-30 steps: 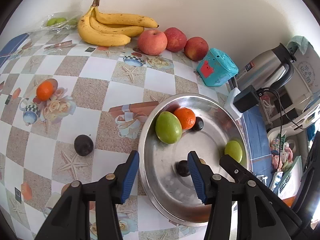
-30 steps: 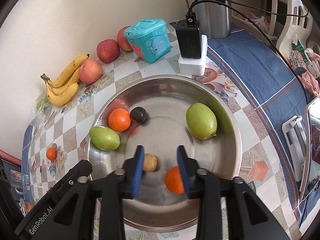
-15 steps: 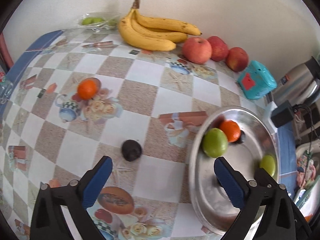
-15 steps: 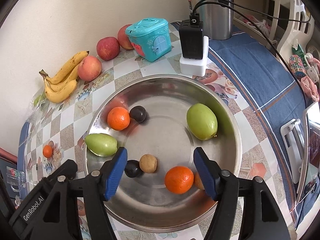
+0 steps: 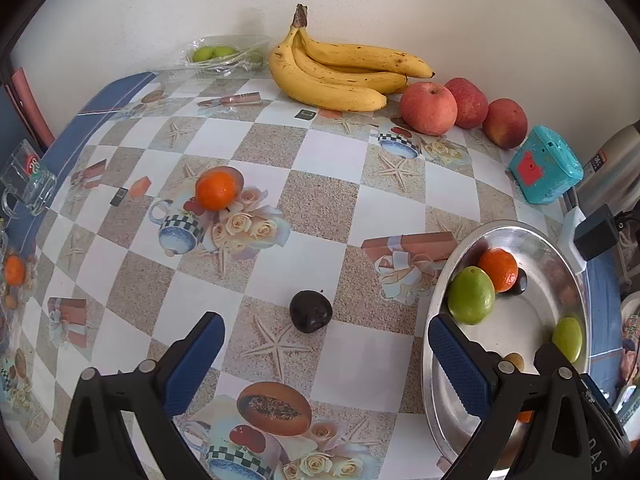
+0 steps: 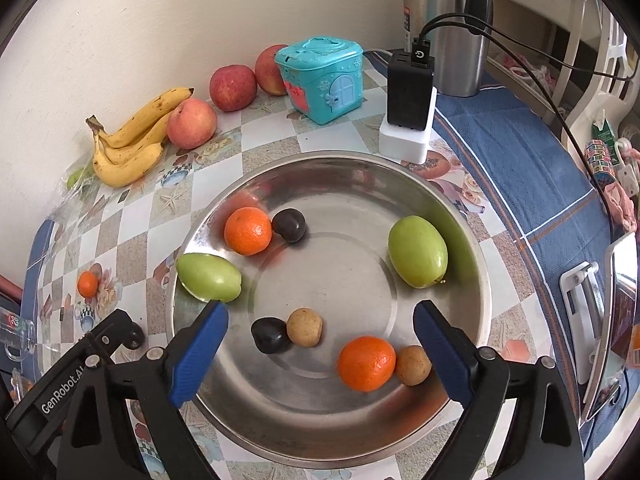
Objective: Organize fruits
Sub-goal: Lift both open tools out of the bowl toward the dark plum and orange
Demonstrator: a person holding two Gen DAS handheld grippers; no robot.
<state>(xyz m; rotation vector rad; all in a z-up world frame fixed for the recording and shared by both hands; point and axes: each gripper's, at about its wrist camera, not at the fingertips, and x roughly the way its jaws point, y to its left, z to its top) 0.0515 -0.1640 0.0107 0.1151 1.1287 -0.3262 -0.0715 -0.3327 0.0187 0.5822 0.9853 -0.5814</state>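
A steel bowl (image 6: 328, 172) holds two oranges (image 6: 248, 231), two green fruits (image 6: 418, 251), two dark plums (image 6: 271, 335) and two small brown fruits (image 6: 305, 327). My right gripper (image 6: 320, 310) hovers over the bowl's near side. Its jaws are opening, and its pads touch nothing. My left gripper (image 5: 322, 322) stands wide open over the tablecloth, left of the bowl (image 5: 520, 226). A loose dark plum (image 5: 311, 311) lies between its fingers, untouched. Further back on the cloth sits an orange (image 5: 216, 191).
Bananas (image 5: 340, 76) and three red apples (image 5: 428, 108) line the back wall. A teal toy house (image 6: 322, 78), a black charger on a white block (image 6: 410, 92) and a steel kettle (image 6: 448, 24) stand behind the bowl. Another small orange (image 5: 14, 270) sits at the far left.
The left gripper opened wide and swung left from the bowl to the tablecloth, over the loose plum. A dark plum now lies beside a brown fruit in the bowl. The right jaws spread apart.
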